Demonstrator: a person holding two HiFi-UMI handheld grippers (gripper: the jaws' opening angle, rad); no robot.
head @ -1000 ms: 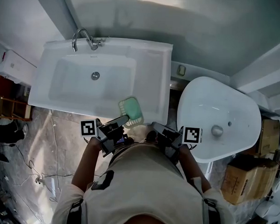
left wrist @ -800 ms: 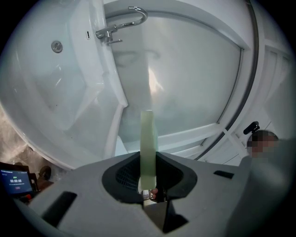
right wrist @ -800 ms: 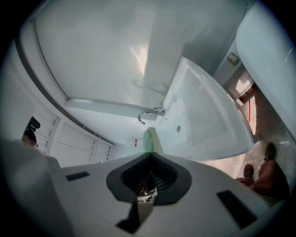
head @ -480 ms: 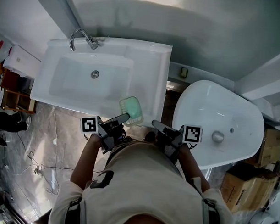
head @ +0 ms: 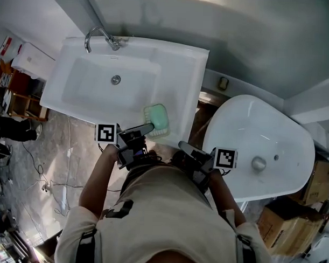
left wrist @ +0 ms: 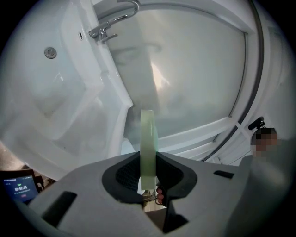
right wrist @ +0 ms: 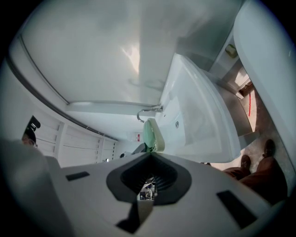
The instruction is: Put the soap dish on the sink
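nearest the person, the right gripper point(head: 184, 147) hung just short of the sink point(head: 183, 75), its jaws drawn together on nothing. beside it, the left gripper point(head: 146, 128) was clamped on one edge of the pale green soap dish point(head: 156, 118). the dish reached out over the sink's flat right-hand deck, beside the basin and near the front rim.

the carrying looked nearly done: the dish was at the sink and over a fit spot. it was not released, though, and no view settled whether its underside touched the deck. what seemed left was to lay it flat, part the jaws and draw back. farther off, the drain point(head: 116, 79) and the faucet point(head: 100, 37) at the back rim stood well apart from the dish.

the head view gave the dish's place over the deck. the left gripper view did not, since there the dish was only a thin band, edge-on between the pads, which confirmed the grip. only the right gripper view showed the dish from the side against the basin, and that gripper's jaws empty.
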